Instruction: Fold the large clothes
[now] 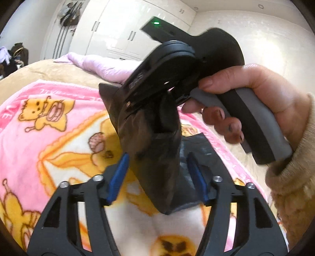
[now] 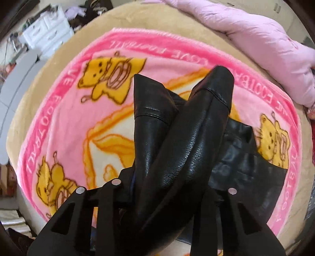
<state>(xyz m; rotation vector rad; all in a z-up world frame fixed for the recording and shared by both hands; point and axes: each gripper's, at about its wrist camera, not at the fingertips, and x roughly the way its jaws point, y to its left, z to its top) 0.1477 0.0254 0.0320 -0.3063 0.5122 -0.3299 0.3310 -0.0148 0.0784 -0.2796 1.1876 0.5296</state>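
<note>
A black leather jacket (image 2: 183,149) hangs over a pink cartoon blanket (image 2: 78,110) on the bed. My right gripper (image 1: 149,110), held in a hand, is shut on a bunch of the jacket and lifts it; in its own view its fingertips are hidden under the leather. In the left wrist view the jacket (image 1: 155,157) hangs between the blue pads (image 1: 118,177) of my left gripper (image 1: 157,177), which is open around the hanging fabric without pinching it. The rest of the jacket lies on the blanket at the right.
A pink quilt (image 2: 265,45) lies along the far edge of the tan bed (image 2: 137,17). White wardrobes (image 1: 122,29) stand behind the bed. A white drawer unit (image 2: 47,33) and clutter sit on the floor at the left.
</note>
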